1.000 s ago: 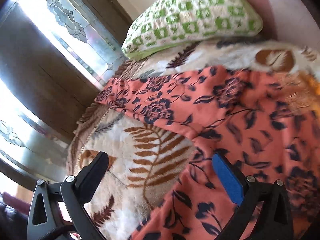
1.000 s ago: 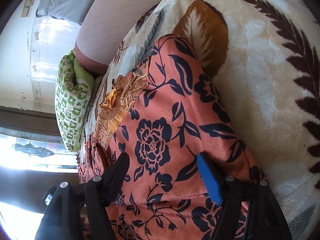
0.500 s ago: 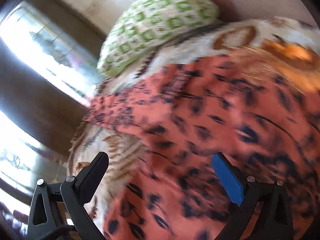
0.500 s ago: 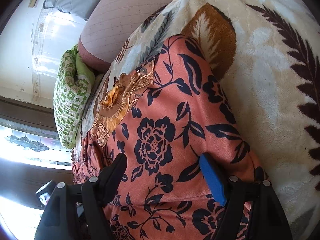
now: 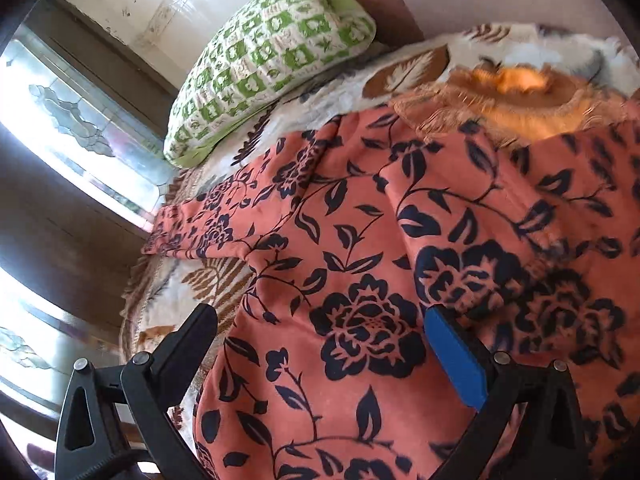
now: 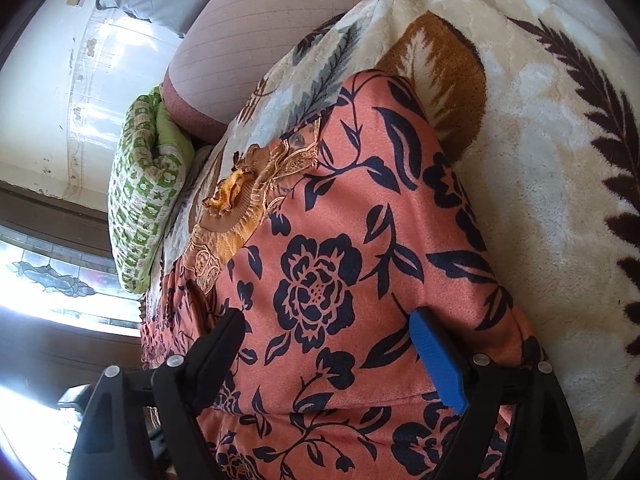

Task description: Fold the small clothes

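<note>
A: On the cream plush blanket with brown fern leaves, a salmon-orange garment printed with dark navy roses and vines is laid out, spread between the green-and-white checked pillow and the near edge. Which step is judged to be in hand?

B: A release after a fold, it is judged. The right gripper is seen with its jaws opening; cloth lies under and between them, but no pad is pressed on it. The left gripper is held spread wide above the fabric, and nothing is grasped.

A: What is called for next?

B: An edge or a sleeve would have to be found and pinched. The sleeve stretched toward the window is a likely candidate, to be carried inward across the body.

A: How does the garment look?

B: A soft, velvety nap is shown. A rounded fold runs along the side next to the bare blanket, and an embroidered golden-orange neck trim is exposed at the pillow end. Low wrinkles remain.
</note>
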